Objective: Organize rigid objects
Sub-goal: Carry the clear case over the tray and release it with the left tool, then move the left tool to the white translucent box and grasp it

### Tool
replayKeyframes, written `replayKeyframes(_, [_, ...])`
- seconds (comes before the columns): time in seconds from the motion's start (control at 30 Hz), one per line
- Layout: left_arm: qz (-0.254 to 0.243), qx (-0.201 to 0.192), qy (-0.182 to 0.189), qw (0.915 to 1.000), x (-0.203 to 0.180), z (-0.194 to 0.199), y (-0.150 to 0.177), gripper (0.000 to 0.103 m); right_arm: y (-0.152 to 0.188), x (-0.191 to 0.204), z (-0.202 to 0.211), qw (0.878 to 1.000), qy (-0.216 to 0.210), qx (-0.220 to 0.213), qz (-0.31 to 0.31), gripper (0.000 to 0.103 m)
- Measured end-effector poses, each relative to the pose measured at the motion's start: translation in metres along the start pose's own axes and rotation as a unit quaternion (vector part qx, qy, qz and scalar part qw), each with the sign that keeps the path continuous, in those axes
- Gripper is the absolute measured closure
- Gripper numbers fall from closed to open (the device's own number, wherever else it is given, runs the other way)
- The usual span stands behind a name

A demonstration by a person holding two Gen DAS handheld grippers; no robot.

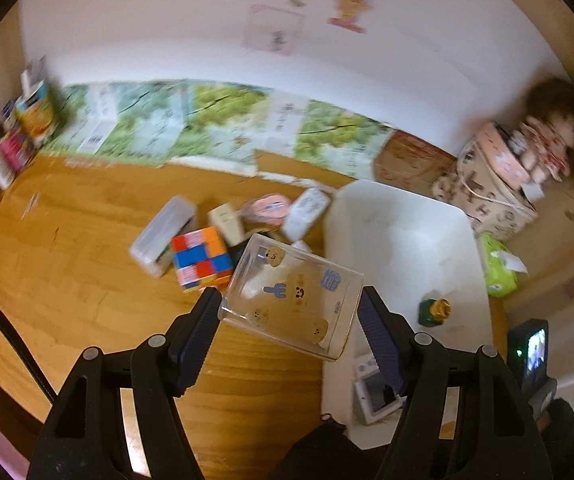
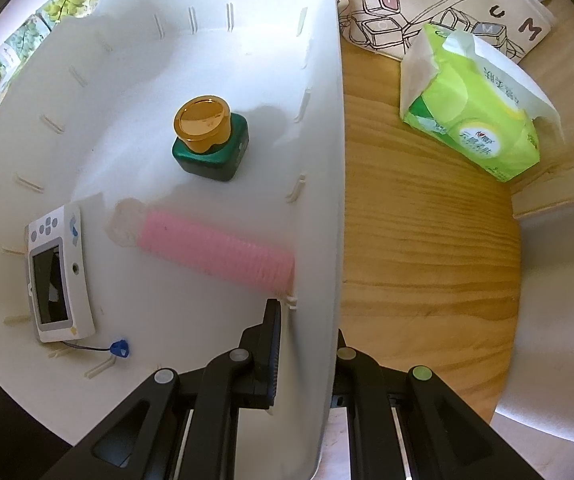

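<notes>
My left gripper (image 1: pixel 289 304) is shut on a clear glass cup (image 1: pixel 291 296) with cartoon stickers, held tilted above the wooden table (image 1: pixel 67 272), just left of the white bin (image 1: pixel 399 216). My right gripper (image 2: pixel 307 344) points down and is shut on the white bin's side wall (image 2: pixel 327 160); its outer finger is hidden behind the wall. Inside the bin lie a green bottle with a gold cap (image 2: pixel 209 140), a pink ribbed tube (image 2: pixel 223 256) and a white handheld device with a screen (image 2: pixel 57 272). The bottle (image 1: pixel 434 312) and the device (image 1: pixel 373 392) also show in the left wrist view.
A pile on the table beyond the cup holds a colourful puzzle cube (image 1: pixel 201 258), a clear plastic box (image 1: pixel 163 236), a pink item (image 1: pixel 267 208) and a white packet (image 1: pixel 307 212). A green tissue pack (image 2: pixel 475 112) and a printed bag (image 2: pixel 447 0) lie right of the bin.
</notes>
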State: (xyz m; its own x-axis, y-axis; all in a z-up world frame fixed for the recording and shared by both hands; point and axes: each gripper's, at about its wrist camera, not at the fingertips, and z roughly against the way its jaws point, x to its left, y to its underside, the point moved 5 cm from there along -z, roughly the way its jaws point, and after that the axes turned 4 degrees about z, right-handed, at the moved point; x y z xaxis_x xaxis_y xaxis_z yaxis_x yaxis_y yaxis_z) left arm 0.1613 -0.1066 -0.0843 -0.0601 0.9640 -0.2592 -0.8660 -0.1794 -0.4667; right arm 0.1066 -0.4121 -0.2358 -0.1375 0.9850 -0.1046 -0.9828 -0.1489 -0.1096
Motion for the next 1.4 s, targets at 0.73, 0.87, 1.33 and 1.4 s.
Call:
replayKeyframes(0.73, [-0.168, 0.095, 0.099, 0.9762, -0.131, -0.031, 0.039, 0.030, -0.004, -0.009, 0.009, 1.000, -0.007, -0.001, -0.005, 0.090])
replayKeyframes(0.87, [-0.167, 0.102, 0.105, 0.9751, -0.133, -0.032, 0.045, 0.030, -0.004, -0.006, 0.008, 1.000, -0.004, 0.000, -0.002, 0.090])
replayKeyframes(1.33, [-0.094, 0.049, 0.083, 0.9909, -0.096, -0.023, 0.022, 0.019, -0.004, -0.001, 0.000, 1.000, 0.000, 0.007, 0.001, 0.090])
replayKeyframes(1.4, [-0.080, 0.043, 0.078, 0.9928, -0.087, -0.023, 0.017, 0.019, -0.005, 0.000, -0.001, 1.000, 0.002, 0.009, 0.003, 0.090])
